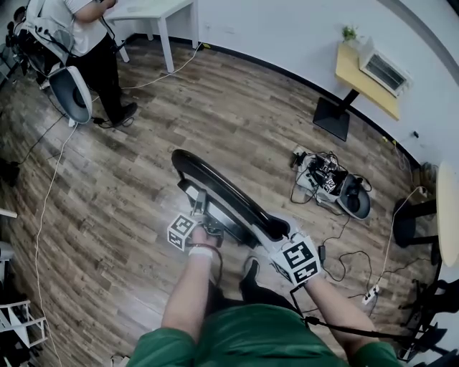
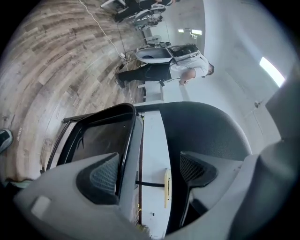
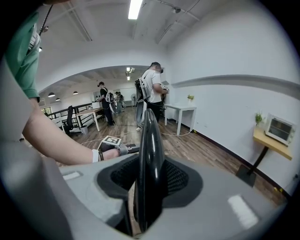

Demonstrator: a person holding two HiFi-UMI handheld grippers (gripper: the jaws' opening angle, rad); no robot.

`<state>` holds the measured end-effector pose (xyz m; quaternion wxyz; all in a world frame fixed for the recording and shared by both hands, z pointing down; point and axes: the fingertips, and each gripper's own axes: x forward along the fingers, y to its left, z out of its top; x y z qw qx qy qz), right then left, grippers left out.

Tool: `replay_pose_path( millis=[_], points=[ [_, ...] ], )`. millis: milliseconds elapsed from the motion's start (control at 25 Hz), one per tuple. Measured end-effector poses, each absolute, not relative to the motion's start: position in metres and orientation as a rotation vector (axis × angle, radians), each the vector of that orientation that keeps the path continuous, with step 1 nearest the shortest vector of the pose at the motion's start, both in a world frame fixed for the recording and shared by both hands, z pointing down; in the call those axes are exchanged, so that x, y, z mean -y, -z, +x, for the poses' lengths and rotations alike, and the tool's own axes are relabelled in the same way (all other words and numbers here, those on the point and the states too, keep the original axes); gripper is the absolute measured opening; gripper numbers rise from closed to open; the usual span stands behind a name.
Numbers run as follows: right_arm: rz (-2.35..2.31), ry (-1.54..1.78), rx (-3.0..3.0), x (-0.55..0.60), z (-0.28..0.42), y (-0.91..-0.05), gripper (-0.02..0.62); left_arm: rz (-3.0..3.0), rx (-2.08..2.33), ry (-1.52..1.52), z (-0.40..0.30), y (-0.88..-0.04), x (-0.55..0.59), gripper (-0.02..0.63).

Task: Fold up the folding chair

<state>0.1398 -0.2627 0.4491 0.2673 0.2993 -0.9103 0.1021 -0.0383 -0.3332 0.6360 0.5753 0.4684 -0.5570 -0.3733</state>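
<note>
**Open floor to the left, clutter to the right**

The middle of the wood floor point(image 1: 129, 215) is taken up by the folding chair point(image 1: 222, 193), whose black rim runs from far left to near right. To its left a broad stretch of bare boards is left free, crossed only by a thin white cable point(image 1: 39, 222). On the right, passage is narrowed by a tangle of cables and devices point(image 1: 331, 180) lying near the chair, a power strip point(image 1: 369, 295) and a round table point(image 1: 448, 208) at the edge. Farther off, the way is barred by a black stand point(image 1: 331, 116), a white table point(image 1: 158, 11) and a standing person point(image 1: 93, 39) at far left.
</note>
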Motion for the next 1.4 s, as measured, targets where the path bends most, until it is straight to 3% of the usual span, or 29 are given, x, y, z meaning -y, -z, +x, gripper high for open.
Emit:
replay_pose_path(
  millis=[240,560,720,880,920,1400],
  points=[
    [0.831,-0.253,2.448,0.266,0.144,-0.450,0.149,1.301,1.290,0.632,-0.031,-0.636,0.326,0.416],
    [0.891,-0.252,2.424,0.275,0.147,-0.451,0.152,1.389,1.257,0.542,-0.064,-0.619,0.262,0.403],
    [0.903,-0.242,2.421,0.277,0.150,-0.451,0.153,1.664,1.252,0.236,-0.045,-0.588,0.236,0.298],
    [0.901,-0.236,2.424,0.274,0.148,-0.452,0.152,1.856,1.298,0.068,-0.035,-0.550,0.220,0.076],
    [0.897,-0.235,2.424,0.272,0.148,-0.453,0.152,1.896,1.302,0.053,-0.031,-0.539,0.217,0.052],
    [0.891,-0.202,2.410,0.258,0.139,-0.451,0.152,2.114,1.372,0.026,-0.010,-0.459,0.201,0.026]
  ],
)
